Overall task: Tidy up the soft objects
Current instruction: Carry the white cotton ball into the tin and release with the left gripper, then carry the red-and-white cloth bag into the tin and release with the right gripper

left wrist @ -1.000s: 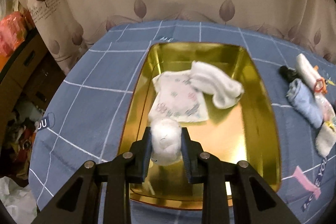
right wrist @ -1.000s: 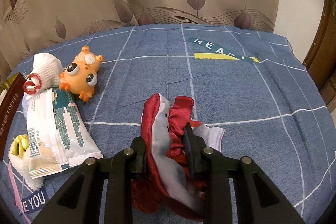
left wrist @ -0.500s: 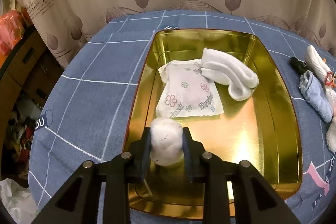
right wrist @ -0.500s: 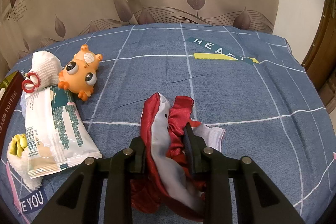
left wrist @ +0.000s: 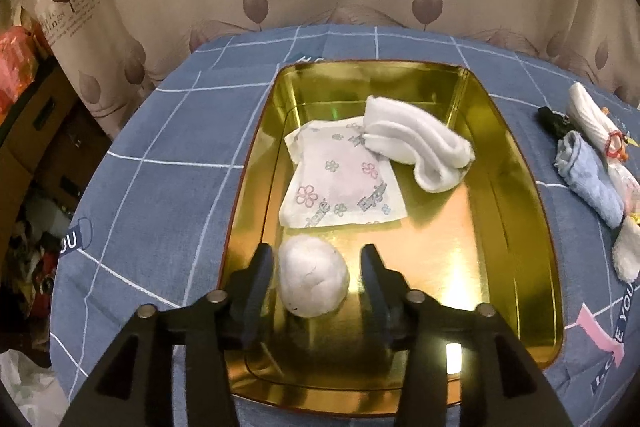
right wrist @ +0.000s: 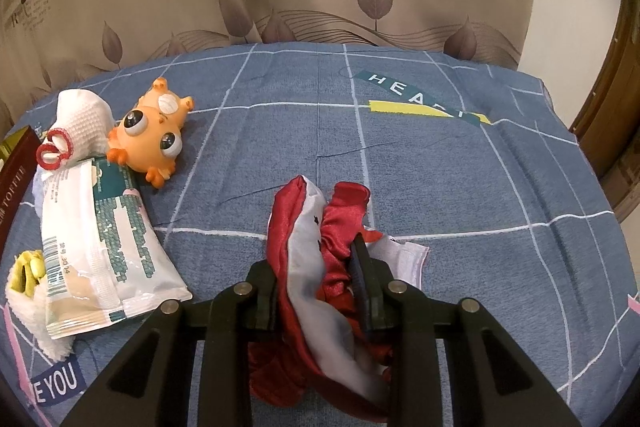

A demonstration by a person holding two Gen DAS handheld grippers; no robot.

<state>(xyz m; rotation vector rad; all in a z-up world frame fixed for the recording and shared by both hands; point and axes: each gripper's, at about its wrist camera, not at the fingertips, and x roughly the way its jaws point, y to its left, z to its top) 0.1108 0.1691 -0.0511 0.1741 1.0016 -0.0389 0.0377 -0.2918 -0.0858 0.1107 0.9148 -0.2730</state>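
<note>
In the left wrist view a gold metal tray [left wrist: 516,187] lies on the blue checked cloth. In it are a flowered white cloth [left wrist: 340,183], a rolled white sock [left wrist: 416,143] and a white fluffy ball [left wrist: 312,281]. My left gripper [left wrist: 318,267] is open, its jaws apart on either side of the ball, which rests on the tray floor. In the right wrist view my right gripper [right wrist: 316,277] is shut on a red and white satin cloth [right wrist: 316,227] lying on the table.
Right of the tray lie a light blue rolled cloth [left wrist: 588,179], a white sock with a red ring [left wrist: 592,123] and a black object [left wrist: 550,119]. The right wrist view shows an orange toy [right wrist: 154,139], a wipes packet [right wrist: 104,247], white socks [right wrist: 80,115] and the tray's brown side [right wrist: 14,187].
My left gripper has opened and let go of the white ball, which now sits on the tray floor. The right gripper stays shut on the red cloth.
</note>
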